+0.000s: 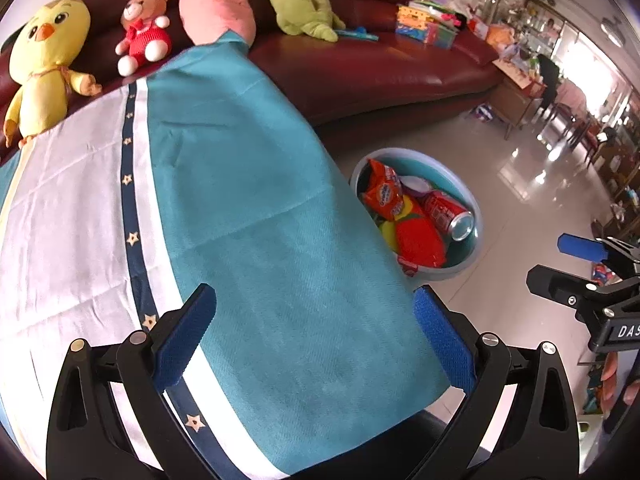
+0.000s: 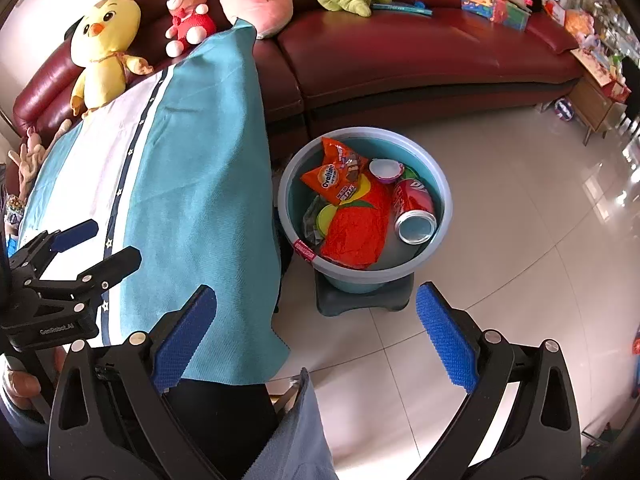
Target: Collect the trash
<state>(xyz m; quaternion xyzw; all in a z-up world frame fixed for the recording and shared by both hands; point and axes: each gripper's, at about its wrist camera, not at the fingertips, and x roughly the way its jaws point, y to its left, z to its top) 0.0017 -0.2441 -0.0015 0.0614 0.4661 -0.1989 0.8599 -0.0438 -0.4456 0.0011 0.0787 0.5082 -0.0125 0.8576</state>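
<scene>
Both grippers are spread wide and hold nothing — the left gripper (image 1: pixel 314 334) above the tabletop (image 1: pixel 260 208), the right gripper (image 2: pixel 316 336) over the floor. The trash — orange snack bag (image 2: pixel 334 178), red can (image 2: pixel 414 214) — lies in the blue basin (image 2: pixel 442 194) beside the tabletop.

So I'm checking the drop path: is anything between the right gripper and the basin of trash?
Nothing visible. The right gripper is open and empty, with only bare floor tiles before the basin.

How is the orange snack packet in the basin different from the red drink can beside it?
The orange Ovaltine snack packet is flat, crinkled foil leaning against the basin wall; the red metal drink can is a rigid cylinder lying tilted, its top facing the camera. Both sit in the round blue plastic basin.
</scene>
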